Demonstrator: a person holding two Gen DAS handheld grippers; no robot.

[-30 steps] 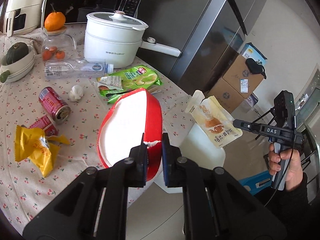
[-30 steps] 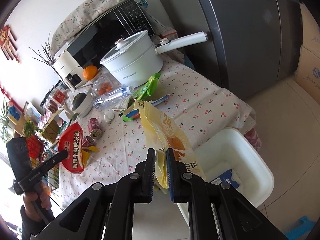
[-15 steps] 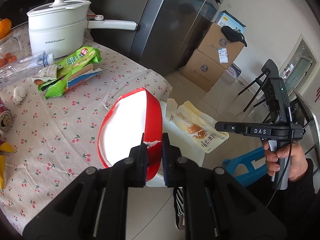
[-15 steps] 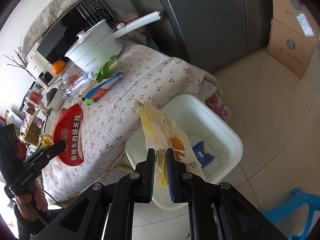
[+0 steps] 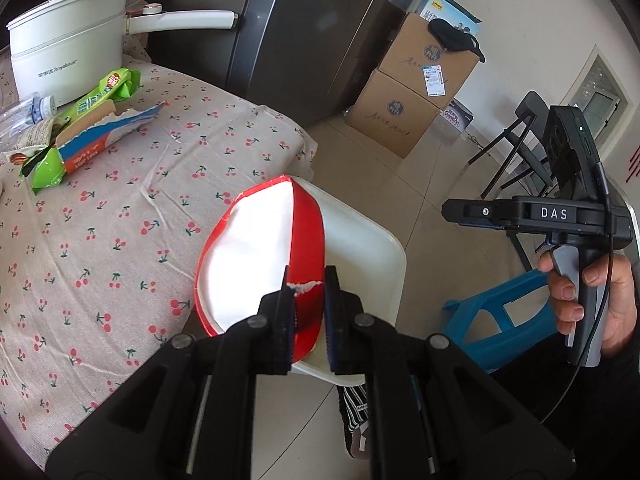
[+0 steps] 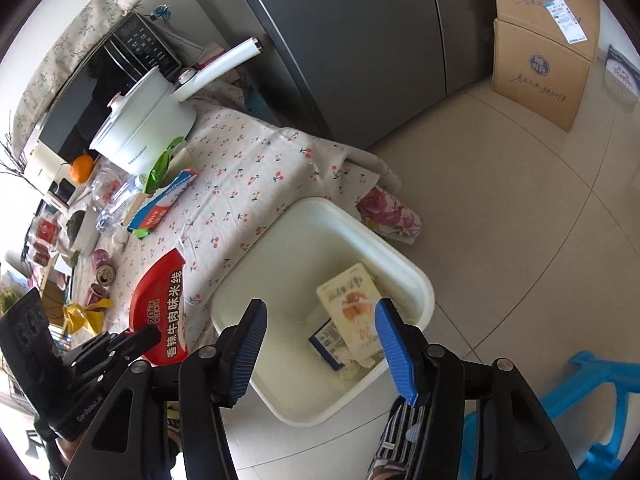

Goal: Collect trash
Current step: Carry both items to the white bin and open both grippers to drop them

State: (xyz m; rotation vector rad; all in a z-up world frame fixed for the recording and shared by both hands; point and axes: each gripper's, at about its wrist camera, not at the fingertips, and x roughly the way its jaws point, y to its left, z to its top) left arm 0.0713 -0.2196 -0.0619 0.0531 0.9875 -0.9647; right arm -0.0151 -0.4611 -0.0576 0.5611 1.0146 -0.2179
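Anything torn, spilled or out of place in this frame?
Nothing spilled. The red wrapper in the left hand-held gripper has a ragged torn edge at the pinch. The yellow pouch lies inside the white bin, below the open right hand-held gripper.

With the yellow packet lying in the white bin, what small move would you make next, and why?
Probably ease the left gripper forward over the white bin and open it. It is shut on the red wrapper, which hangs at the bin's near rim, while the right gripper is open and empty above the yellow packet.
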